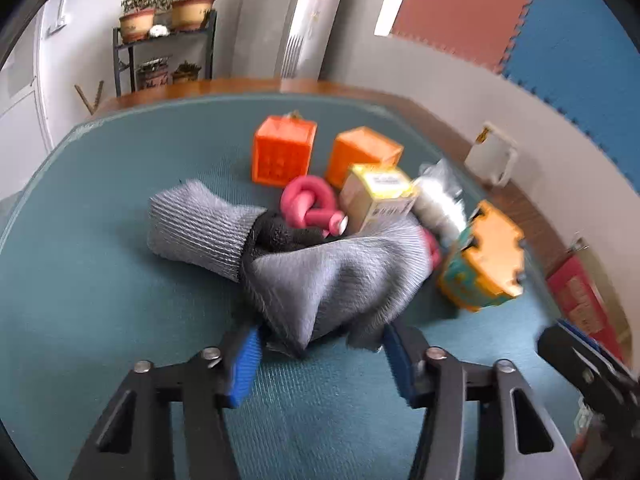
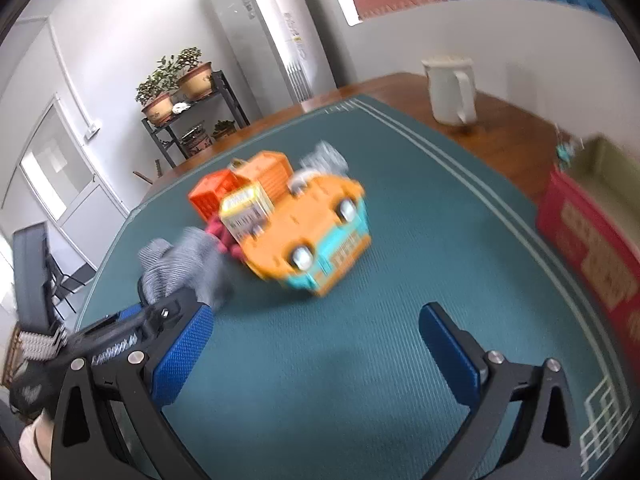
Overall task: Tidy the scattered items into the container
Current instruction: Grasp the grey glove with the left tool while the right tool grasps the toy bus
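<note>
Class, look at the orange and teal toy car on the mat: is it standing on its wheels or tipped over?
Tipped over. In the right wrist view the toy car shows its orange underside and two wheels facing the camera, not resting on the mat.

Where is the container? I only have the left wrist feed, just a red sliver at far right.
Observer: Right wrist shows a red box, top open, just right of the green mat.
Operator: Right tongs holding anything?
Observer: No. The right tongs are open over bare mat.
Operator: Toy car?
Observer: The toy car lies wheels up, ahead of those tongs and not between them.
</note>
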The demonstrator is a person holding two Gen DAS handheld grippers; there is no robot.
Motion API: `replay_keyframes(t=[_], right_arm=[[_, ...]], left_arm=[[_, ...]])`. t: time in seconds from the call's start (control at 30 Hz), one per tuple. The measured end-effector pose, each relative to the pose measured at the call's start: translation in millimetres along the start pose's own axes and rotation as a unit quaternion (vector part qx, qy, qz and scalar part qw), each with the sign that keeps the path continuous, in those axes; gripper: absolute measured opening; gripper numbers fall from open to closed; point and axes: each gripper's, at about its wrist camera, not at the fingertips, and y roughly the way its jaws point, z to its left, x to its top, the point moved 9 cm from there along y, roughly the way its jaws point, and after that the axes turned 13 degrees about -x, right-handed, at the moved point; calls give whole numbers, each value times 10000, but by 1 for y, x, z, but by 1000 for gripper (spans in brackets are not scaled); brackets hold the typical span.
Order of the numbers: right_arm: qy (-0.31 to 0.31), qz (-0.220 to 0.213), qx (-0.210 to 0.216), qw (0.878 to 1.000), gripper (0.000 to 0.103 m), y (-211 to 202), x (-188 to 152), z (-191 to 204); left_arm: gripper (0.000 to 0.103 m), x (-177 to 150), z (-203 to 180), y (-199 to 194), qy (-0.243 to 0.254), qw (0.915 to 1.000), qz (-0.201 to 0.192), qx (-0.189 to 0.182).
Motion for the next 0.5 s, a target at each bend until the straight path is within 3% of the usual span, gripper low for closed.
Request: replay_keyframes(t=[0.23,0.5], right_arm=[[68,251,-396,9989,103,32,28,14],[-225,353,-1161,9923,103,69,28,20]], left_arm=[[47,12,-4,-21,24,9995,-314,41],[47,22,-1,-40,107,9982,-568,162]])
